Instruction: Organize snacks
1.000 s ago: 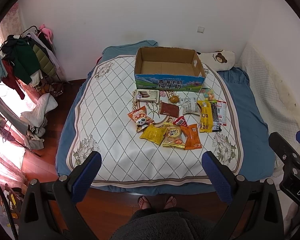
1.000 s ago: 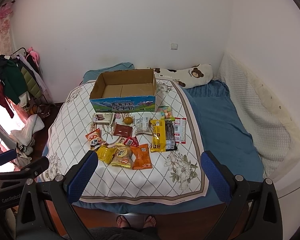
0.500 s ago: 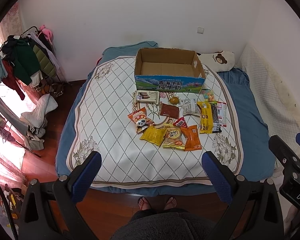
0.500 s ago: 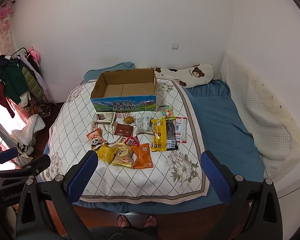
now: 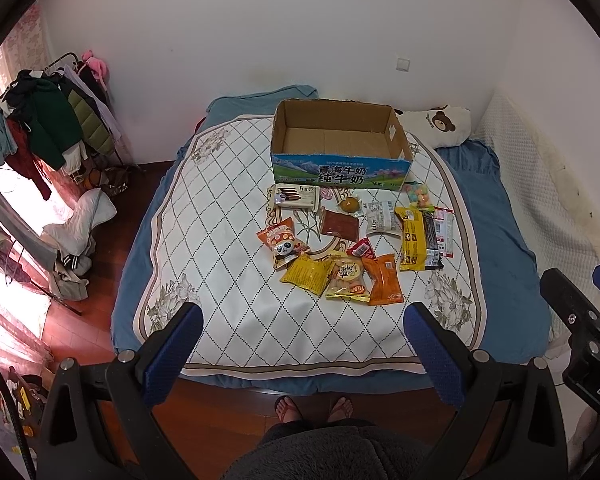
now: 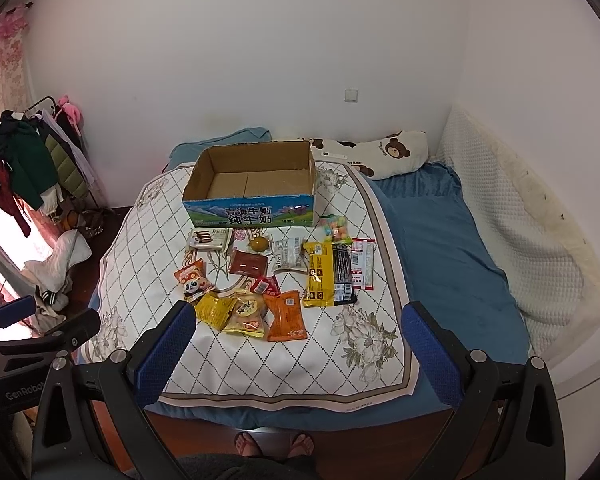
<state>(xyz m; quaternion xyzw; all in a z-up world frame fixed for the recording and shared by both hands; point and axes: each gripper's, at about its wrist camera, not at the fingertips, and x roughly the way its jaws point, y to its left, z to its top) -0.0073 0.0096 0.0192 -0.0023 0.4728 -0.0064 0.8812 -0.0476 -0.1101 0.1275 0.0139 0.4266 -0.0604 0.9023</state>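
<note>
Left gripper and right gripper are held above the bed, jaws spread, nothing pinched. Snack packets are scattered before an open cardboard box.

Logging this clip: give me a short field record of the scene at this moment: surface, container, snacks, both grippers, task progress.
surface: bed with a diamond-pattern quilt
container: open cardboard milk carton box, upright at the far end of the quilt, nothing visible inside
snacks: loose packets spread on the quilt in front of the box, including a panda snack bag and an orange packet
left gripper: jaws wide open, holding nothing, at the near edge of the bed
right gripper: jaws wide open, holding nothing
progress: no snack boxed yet
</note>
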